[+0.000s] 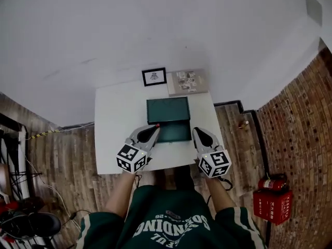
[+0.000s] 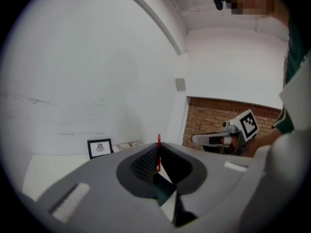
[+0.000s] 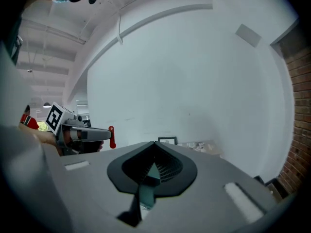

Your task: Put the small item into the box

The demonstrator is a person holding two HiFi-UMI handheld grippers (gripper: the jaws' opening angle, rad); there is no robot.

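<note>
A dark green box [image 1: 168,110] lies open in the middle of the white table [image 1: 111,123]. My left gripper [image 1: 154,129] hovers over the box's front left part, shut on a small thin red item [image 1: 157,124]. In the left gripper view the red item [image 2: 158,153] stands upright between the closed jaws. The right gripper view shows the same red item [image 3: 112,136] at the left gripper's tip. My right gripper [image 1: 197,133] sits just right of the box's front corner, shut with nothing in it [image 3: 155,144].
A small black-framed picture [image 1: 154,77] and a beige card with small pieces [image 1: 187,82] stand at the table's far edge. A red fire-extinguisher box [image 1: 272,204] is on the wooden floor at the right. White walls rise behind the table.
</note>
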